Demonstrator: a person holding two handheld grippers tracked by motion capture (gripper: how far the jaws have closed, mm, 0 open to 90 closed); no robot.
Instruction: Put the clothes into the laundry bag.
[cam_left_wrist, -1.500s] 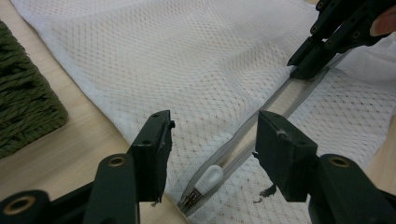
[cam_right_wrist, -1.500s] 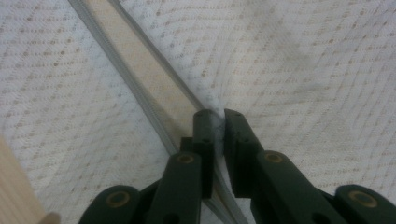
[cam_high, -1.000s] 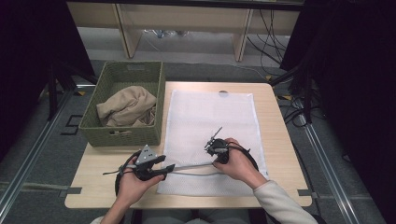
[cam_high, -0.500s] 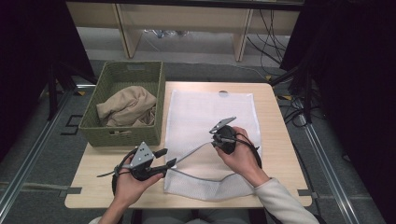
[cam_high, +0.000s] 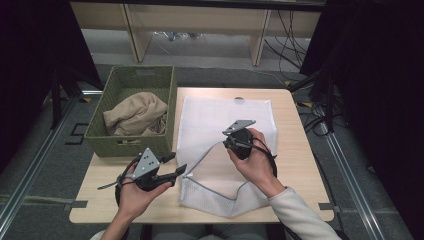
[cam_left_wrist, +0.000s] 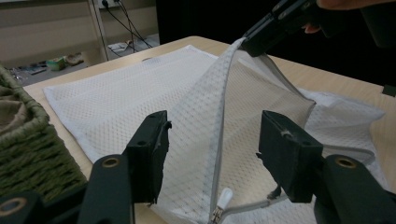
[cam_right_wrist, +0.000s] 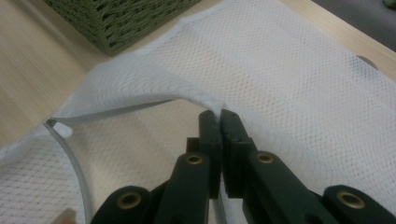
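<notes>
Nearest you, your left gripper (cam_high: 181, 170) sits at the near left of the counter (cam_high: 300, 165) with its jaws spread apart, having just been opening, and the zipper edge of the white mesh laundry bag (cam_high: 220, 125) runs between them untouched, so nothing is held there; it looks placed to work the small zipper pull (cam_left_wrist: 219, 205) lying just below. A little farther in, your right gripper (cam_right_wrist: 219, 116) is clamped tight on the bag's upper edge and lifts it into a tent, presumably to hold the mouth open, while the rest of the bag lies flat across the middle of the counter. How far the zipper is undone is hard to make out. Far left, the green woven basket (cam_high: 100, 135) holds beige cloth (cam_high: 135, 115), partly hidden by its wall.
</notes>
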